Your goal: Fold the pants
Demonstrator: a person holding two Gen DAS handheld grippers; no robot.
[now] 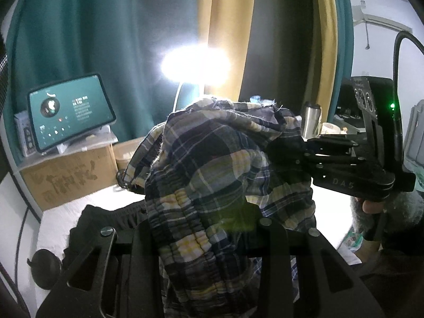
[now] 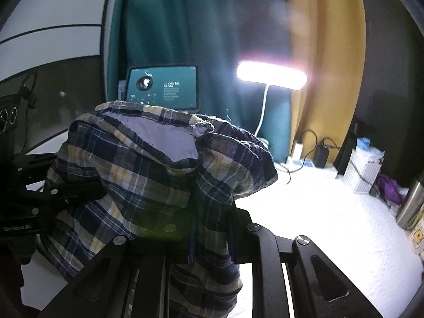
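Observation:
The plaid pants [image 1: 212,175], navy, yellow and white, hang bunched in the air between both grippers, above the white table [image 2: 331,212]. My left gripper [image 1: 209,228] is shut on their elastic waistband, which drapes over its fingers. My right gripper [image 2: 196,222] is shut on another part of the pants [image 2: 148,175]; its fingertips are hidden by cloth. In the left wrist view the right gripper [image 1: 278,151] reaches in from the right and pinches the fabric. In the right wrist view the left gripper [image 2: 87,190] enters from the left.
A second black garment [image 1: 106,217] lies on the table below. A tablet [image 1: 71,111] stands on a cardboard box [image 1: 69,175]. A lit desk lamp [image 2: 270,75], a steel tumbler [image 2: 413,204], a white basket [image 2: 363,169] and chargers [image 2: 320,156] line the table's back.

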